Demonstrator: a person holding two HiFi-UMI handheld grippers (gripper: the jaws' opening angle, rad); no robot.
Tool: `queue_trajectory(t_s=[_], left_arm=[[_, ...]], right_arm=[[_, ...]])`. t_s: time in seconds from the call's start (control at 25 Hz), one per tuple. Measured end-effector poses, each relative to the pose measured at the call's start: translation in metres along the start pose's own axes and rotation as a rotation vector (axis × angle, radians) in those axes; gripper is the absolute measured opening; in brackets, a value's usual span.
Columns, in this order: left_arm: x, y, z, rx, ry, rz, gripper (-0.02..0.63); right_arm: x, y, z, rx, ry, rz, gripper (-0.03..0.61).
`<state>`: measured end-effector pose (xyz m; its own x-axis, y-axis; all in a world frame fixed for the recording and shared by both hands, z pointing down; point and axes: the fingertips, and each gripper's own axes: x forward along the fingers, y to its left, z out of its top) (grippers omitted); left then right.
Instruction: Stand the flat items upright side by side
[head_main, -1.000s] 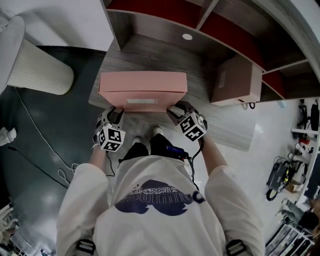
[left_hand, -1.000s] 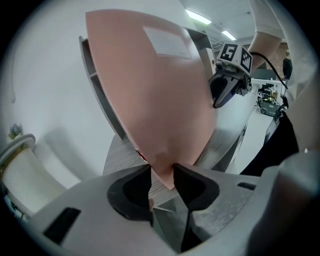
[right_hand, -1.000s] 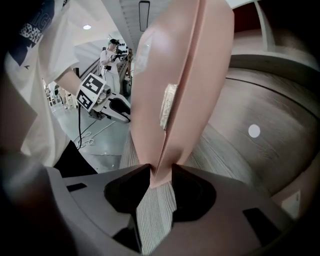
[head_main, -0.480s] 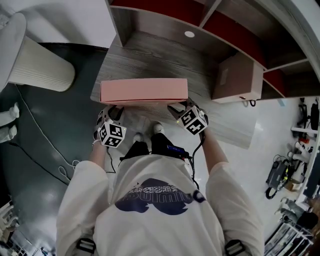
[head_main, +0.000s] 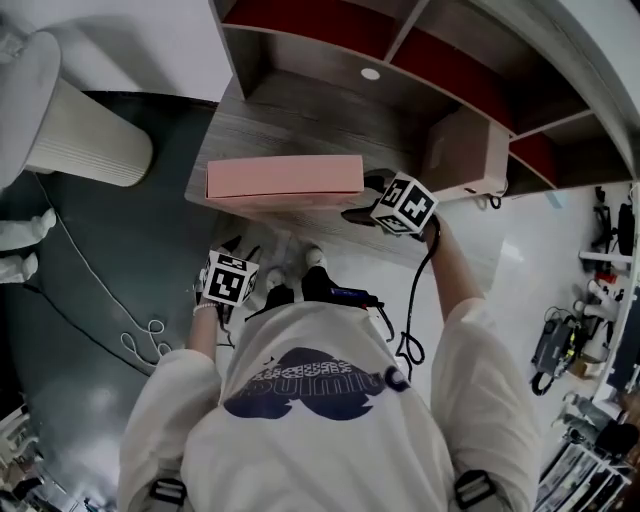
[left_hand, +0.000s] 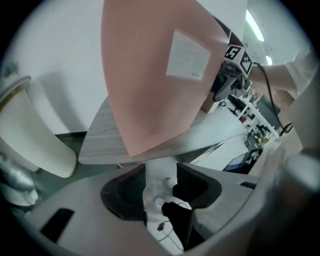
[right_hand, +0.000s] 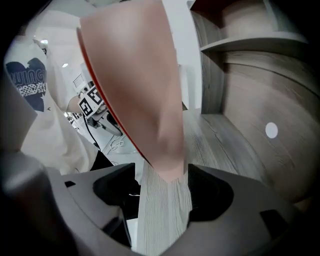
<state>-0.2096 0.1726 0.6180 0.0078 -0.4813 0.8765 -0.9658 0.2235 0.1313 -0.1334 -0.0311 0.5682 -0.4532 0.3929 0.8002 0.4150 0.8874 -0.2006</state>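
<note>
Your right gripper (right_hand: 162, 197) is released: its jaws have just been opening, and the lower corner of the pink box (right_hand: 145, 85) sits just above the gap without either pad pressing on it. Your left gripper (left_hand: 161, 190) is free as well; its jaws have also just been opening, and only the floor and your shoes show between them.

In the head view the pink box (head_main: 285, 180) stands on a long edge near the front of the worktop (head_main: 300, 110). Its long axis runs from 9 o'clock to 3 o'clock, and the labelled broad face is turned towards you. Your right gripper is at the box's 3 o'clock end, just beside it, so this is the nearer hand. Your left gripper is off towards 7 o'clock from the box, beyond the worktop's front edge and apart from it.

Your right arm reaches forward over the worktop with the gripper tipped steeply down. Your left forearm is tucked close to your body, and that gripper also points down.

The tan box (head_main: 468, 158) stands upright at 3 o'clock from the pink one, against the shelf unit and well apart from it. I judge that any shift to bring the two side by side would run along the pink box's long axis, towards 3 o'clock
</note>
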Motion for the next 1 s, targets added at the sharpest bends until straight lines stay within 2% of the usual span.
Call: queue_trajectory(t_s=[0.08, 0.16, 0.28, 0.48, 0.76, 1.0], left_arm=[[-0.013, -0.022, 0.015, -0.045, -0.019, -0.073, 0.202], [-0.021, -0.035, 0.033, -0.043, -0.062, -0.093, 0.219], [-0.025, -0.041, 0.058, -0.016, -0.110, -0.075, 0.231], [-0.028, -0.037, 0.084, 0.021, -0.131, -0.044, 0.236], [-0.024, -0.036, 0.095, 0.061, -0.132, -0.044, 0.236], [-0.020, -0.032, 0.102, 0.102, -0.135, -0.044, 0.236]], right_arm=[[-0.005, -0.002, 0.012, -0.038, -0.013, 0.006, 0.331], [-0.007, -0.003, 0.020, -0.080, -0.014, 0.010, 0.334], [-0.007, 0.001, 0.029, -0.126, -0.019, 0.024, 0.336], [-0.008, 0.007, 0.038, -0.164, -0.020, 0.029, 0.336], [-0.012, 0.016, 0.035, -0.162, -0.017, 0.040, 0.336], [-0.014, 0.022, 0.029, -0.137, -0.034, 0.013, 0.334]])
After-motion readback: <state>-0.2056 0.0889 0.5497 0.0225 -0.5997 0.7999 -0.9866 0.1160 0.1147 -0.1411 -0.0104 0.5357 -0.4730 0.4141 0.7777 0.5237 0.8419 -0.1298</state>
